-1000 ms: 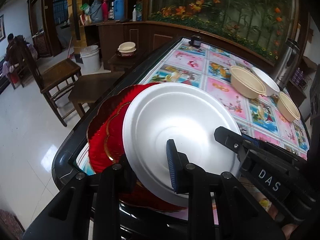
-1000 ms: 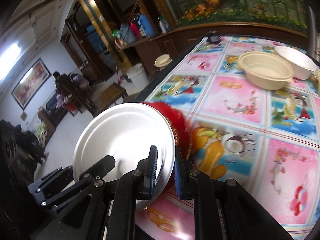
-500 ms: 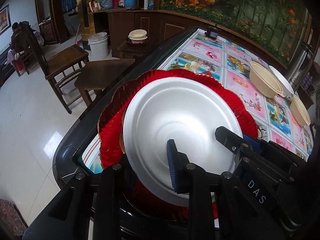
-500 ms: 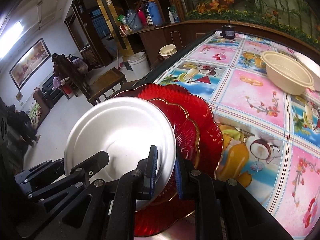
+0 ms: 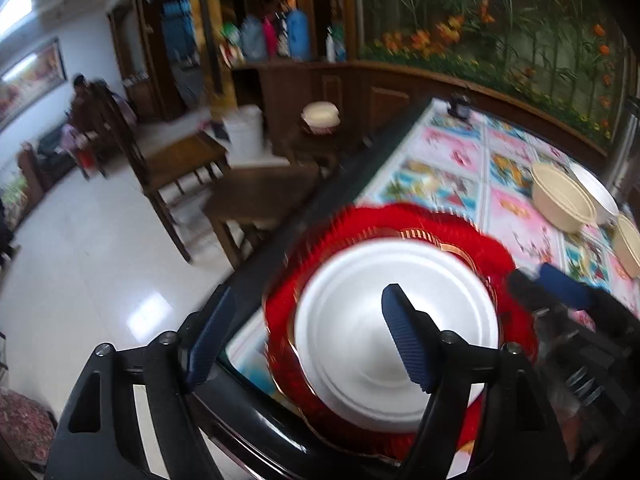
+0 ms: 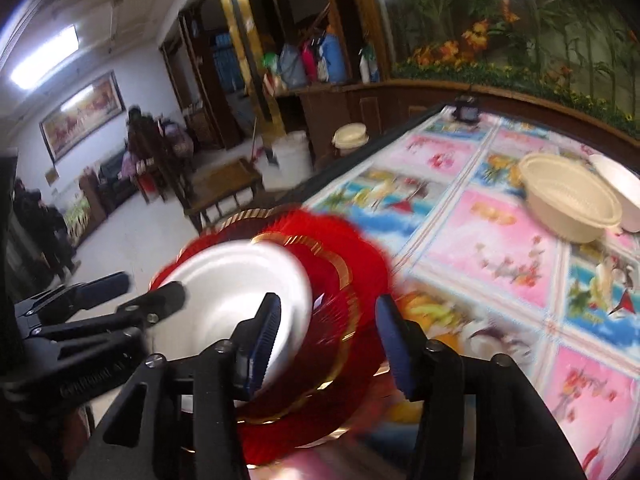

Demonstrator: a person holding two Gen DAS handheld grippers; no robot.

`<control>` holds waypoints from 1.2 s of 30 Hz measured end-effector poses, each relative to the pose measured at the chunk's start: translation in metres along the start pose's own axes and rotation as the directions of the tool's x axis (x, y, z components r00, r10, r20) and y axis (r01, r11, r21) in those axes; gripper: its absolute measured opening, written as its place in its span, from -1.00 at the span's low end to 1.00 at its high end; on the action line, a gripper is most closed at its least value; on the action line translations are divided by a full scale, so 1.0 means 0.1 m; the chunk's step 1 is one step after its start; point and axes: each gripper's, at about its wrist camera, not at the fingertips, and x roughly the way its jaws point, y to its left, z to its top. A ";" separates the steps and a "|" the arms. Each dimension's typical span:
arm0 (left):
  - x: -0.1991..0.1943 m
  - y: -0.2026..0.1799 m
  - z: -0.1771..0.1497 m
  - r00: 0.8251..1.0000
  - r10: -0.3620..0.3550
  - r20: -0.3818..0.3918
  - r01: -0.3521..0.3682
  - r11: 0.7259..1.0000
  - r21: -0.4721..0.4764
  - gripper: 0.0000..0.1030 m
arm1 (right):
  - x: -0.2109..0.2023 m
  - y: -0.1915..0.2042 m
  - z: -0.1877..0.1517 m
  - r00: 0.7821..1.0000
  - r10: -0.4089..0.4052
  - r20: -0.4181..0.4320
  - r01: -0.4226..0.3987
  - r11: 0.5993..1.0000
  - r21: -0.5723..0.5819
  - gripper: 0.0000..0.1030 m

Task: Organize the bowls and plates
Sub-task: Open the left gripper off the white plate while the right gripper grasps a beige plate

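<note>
At the near corner of the table (image 5: 452, 160), the white plate (image 5: 396, 328) now lies on the red plates (image 5: 400, 220), and both grippers have let it go. Half a second ago each pinched its rim; now the left gripper (image 5: 308, 332) is spread wide, one finger over the plate, the other out past the table edge, and the right gripper (image 6: 326, 336) is spread too, its fingers either side of the red rim. Both views are blurred, so the grippers seem to be lifting off. The plates look stacked, which would finish that part. The bowls (image 6: 570, 204) sit well apart at the far side, a tan one just beside a white one, likely next.
</note>
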 end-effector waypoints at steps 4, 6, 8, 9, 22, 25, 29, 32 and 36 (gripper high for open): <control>-0.14 -0.20 0.10 0.999 -0.012 0.047 0.012 1.000 0.015 0.48 | -0.21 -0.53 0.12 0.995 -0.057 0.083 0.048 0.993 0.111 0.04; -0.19 -0.45 0.15 0.997 -0.060 0.046 0.057 0.997 0.056 0.52 | -0.31 -0.86 0.16 0.989 -0.091 0.113 0.071 0.983 0.169 0.04; -0.24 -0.76 0.17 0.994 -0.109 0.030 0.105 0.988 0.116 0.55 | -0.42 -1.26 0.18 0.983 -0.126 0.136 0.090 0.966 0.244 0.04; -0.25 -0.90 0.18 0.991 -0.132 0.017 0.128 0.981 0.143 0.55 | -0.47 -1.44 0.18 0.979 -0.145 0.143 0.100 0.954 0.283 0.04; -0.15 -3.37 0.34 0.913 -0.340 -0.225 0.403 0.834 0.378 0.54 | -1.88 -3.93 -0.08 0.832 -0.504 0.232 0.185 0.647 0.740 0.12; -0.05 -3.76 0.49 0.897 -0.358 -0.258 0.430 0.840 0.330 0.54 | -1.95 -4.25 -0.20 0.854 -0.478 0.207 0.150 0.606 0.781 0.12; 0.09 -4.16 0.60 0.881 -0.376 -0.285 0.446 0.863 0.238 0.54 | -1.89 -4.61 -0.35 0.900 -0.388 0.198 0.052 0.548 0.835 0.12; 0.18 -4.31 0.63 0.883 -0.378 -0.278 0.435 0.882 0.180 0.54 | -1.84 -4.69 -0.40 0.915 -0.355 0.190 0.023 0.518 0.855 0.12; 0.24 -4.41 0.66 0.894 -0.372 -0.248 0.413 0.900 0.139 0.54 | -1.79 -4.60 -0.39 0.920 -0.345 0.186 0.027 0.530 0.848 0.12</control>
